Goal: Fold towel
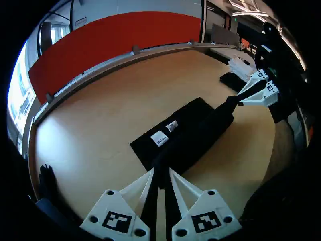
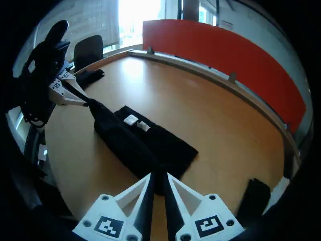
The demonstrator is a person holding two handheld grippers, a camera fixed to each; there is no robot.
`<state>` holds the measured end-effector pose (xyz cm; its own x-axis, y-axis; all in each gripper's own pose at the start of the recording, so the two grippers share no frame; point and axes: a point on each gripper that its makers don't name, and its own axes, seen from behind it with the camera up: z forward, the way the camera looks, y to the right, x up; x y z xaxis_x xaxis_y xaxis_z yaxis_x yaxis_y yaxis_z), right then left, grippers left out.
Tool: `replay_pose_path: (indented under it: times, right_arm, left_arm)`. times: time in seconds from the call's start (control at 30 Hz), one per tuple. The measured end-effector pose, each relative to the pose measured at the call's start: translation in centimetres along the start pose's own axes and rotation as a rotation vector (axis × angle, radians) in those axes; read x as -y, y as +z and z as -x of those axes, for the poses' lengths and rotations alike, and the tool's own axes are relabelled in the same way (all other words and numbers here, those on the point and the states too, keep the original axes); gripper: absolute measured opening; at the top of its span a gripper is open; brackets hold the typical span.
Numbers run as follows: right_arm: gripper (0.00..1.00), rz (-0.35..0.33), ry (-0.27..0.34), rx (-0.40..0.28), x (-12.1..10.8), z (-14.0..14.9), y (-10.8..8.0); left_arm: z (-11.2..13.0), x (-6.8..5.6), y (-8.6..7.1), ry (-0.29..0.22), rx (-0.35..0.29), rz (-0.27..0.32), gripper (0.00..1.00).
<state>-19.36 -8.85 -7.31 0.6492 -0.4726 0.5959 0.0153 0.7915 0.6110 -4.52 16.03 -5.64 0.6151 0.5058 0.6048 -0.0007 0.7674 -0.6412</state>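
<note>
With my left claw and right claw both pinching the towel, I'd carry its held edge level and taut toward the frame's upper left.

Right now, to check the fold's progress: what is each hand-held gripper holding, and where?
Both hold the towel: the left hand-held gripper pinches one end of its raised long edge, the right hand-held gripper the opposite end.
</note>
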Motion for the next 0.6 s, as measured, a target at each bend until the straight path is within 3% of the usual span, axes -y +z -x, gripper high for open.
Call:
replay_pose_path:
  times: [0.4,0.6]
  right_arm:
    - [0.15,-0.004,0.033,0.04,-1.0,1.4,2.0]
    - [0.16,-0.008,0.048,0.057,-1.4,2.1,3.4]
  left_arm:
    - [1.0,0.1,2.6,0.015,0.039,0.006,0.11]
    - [1.8,0.7,4.3,0.014,0.06,-0.007,0.16]
